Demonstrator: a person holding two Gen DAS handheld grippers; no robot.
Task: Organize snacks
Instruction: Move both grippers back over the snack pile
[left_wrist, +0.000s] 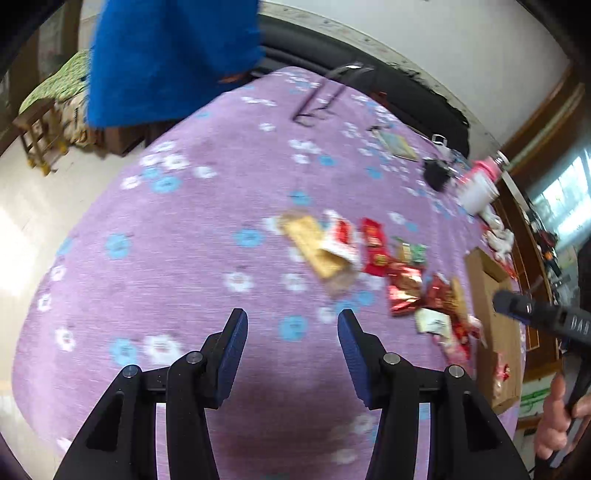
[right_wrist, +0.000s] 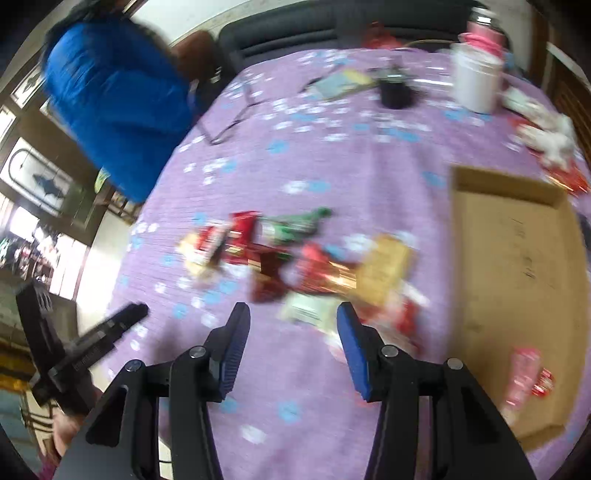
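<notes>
Left wrist view: left gripper (left_wrist: 292, 325) over the desk (left_wrist: 192, 229), which wears a purple cloth dotted with blue and white flowers. Jaws parted at a middling width, nothing between them, only bare cloth beneath. Snacks (left_wrist: 369, 254) strewn in a loose line ahead and to the right of the jaws: a tan packet, red and white wrappers, a green one, shiny red foil, all motion-blurred. Just right of the pile, a shallow cardboard box (left_wrist: 491, 310) near the desk's right edge, with one small pinkish packet lying at its near end. Right gripper (left_wrist: 524, 308) poking in from the right above the box, gripped by a hand (left_wrist: 557, 413) lower right. Farther back on the cloth, a white cup (left_wrist: 476, 192) and a small black object (left_wrist: 436, 173). A person in a blue garment (left_wrist: 166, 55) at the top left, beyond the desk.

Right wrist view: right gripper (right_wrist: 293, 321) hovering over the near end of the snack pile (right_wrist: 295, 258), jaws apart at a moderate width and gripping nothing; a pale packet seen just past the tips, contact not discernible through the blur. Cardboard box (right_wrist: 517, 258) to the right, mostly bare inside, a pink packet (right_wrist: 524, 376) at its near corner. Left gripper (right_wrist: 110, 328) entering at lower left.
</notes>
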